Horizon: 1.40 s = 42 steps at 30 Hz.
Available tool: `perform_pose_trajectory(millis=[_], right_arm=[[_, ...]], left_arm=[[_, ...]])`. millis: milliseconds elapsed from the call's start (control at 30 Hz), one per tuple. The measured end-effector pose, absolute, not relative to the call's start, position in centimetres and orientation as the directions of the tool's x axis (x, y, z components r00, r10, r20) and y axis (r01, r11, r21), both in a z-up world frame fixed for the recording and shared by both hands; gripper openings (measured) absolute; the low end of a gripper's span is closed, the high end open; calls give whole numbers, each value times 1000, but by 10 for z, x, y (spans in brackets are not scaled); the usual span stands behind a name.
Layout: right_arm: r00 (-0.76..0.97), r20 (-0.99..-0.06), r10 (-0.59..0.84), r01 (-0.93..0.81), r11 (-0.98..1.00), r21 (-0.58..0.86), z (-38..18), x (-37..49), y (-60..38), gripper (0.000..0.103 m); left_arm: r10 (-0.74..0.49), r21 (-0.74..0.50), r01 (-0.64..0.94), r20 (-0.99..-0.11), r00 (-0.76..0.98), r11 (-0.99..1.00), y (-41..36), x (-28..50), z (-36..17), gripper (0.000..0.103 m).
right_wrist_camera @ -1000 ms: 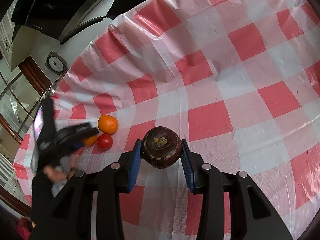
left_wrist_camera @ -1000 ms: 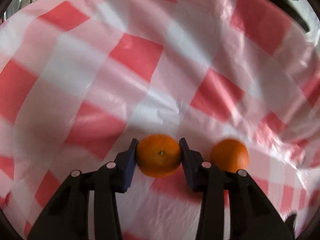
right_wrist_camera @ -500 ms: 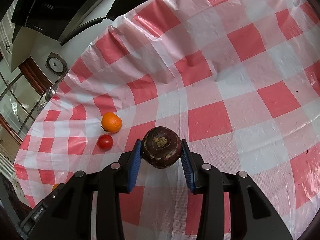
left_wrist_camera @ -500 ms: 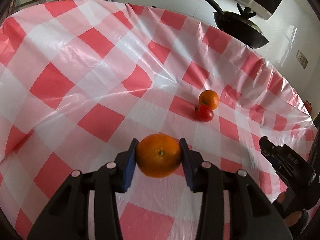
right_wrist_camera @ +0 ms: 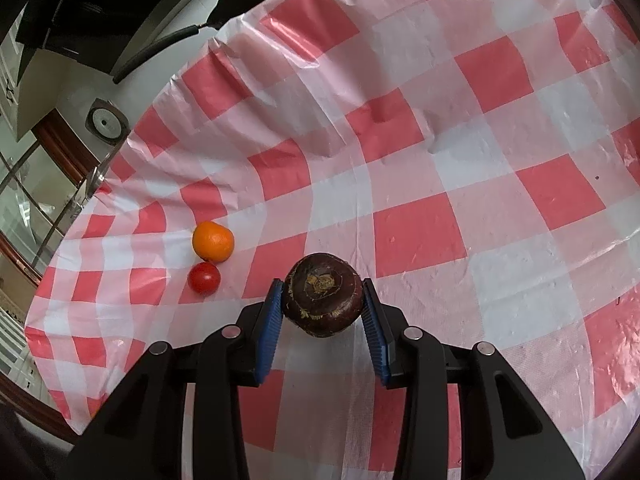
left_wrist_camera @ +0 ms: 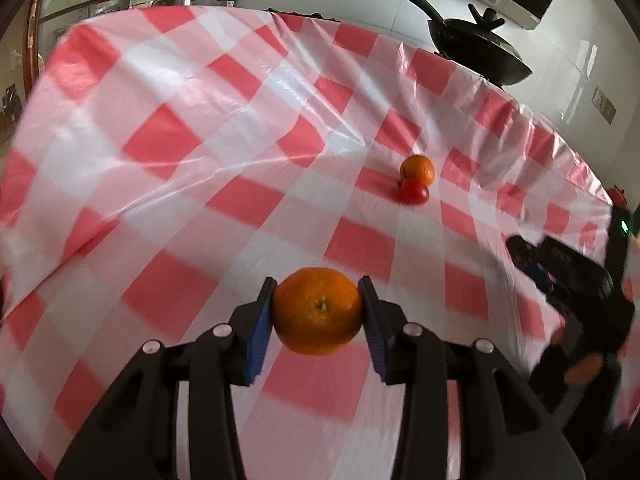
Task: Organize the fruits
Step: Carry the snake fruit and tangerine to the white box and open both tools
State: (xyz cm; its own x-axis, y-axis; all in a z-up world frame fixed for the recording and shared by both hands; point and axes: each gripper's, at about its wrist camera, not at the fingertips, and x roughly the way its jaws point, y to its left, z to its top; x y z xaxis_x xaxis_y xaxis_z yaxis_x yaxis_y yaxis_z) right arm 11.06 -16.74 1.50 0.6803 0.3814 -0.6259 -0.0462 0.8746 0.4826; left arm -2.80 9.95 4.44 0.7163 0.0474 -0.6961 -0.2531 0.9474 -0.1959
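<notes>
Between left claw (left_wrist_camera: 318, 312) pads, a glossy round orange (left_wrist_camera: 317, 311).

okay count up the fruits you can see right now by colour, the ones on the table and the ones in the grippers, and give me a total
Orange: 2, one in the left gripper, one on the tablecloth
Red: 1, the tomato beside the loose orange
Dark purple-brown: 1, the fruit in the right gripper
Total: 4
</notes>
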Motion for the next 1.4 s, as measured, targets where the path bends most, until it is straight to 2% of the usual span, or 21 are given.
perform_pose_trajectory(millis=[133, 200, 767, 1400], right_arm=[[661, -661, 355, -70, 906, 417, 19, 96, -154, 39], [654, -653, 383, -81, 893, 443, 18, 80, -148, 39], [565, -667, 486, -337, 873, 352, 34, -67, -32, 39], [463, -686, 562, -601, 767, 223, 39, -167, 58, 39]], left_arm=[[74, -149, -247, -700, 710, 958, 103, -62, 50, 42], [90, -127, -248, -702, 707, 960, 108, -79, 51, 42], [123, -93, -281, -739, 663, 955, 159, -158, 32, 42], [184, -81, -361, -745, 641, 929, 213, -250, 21, 42]])
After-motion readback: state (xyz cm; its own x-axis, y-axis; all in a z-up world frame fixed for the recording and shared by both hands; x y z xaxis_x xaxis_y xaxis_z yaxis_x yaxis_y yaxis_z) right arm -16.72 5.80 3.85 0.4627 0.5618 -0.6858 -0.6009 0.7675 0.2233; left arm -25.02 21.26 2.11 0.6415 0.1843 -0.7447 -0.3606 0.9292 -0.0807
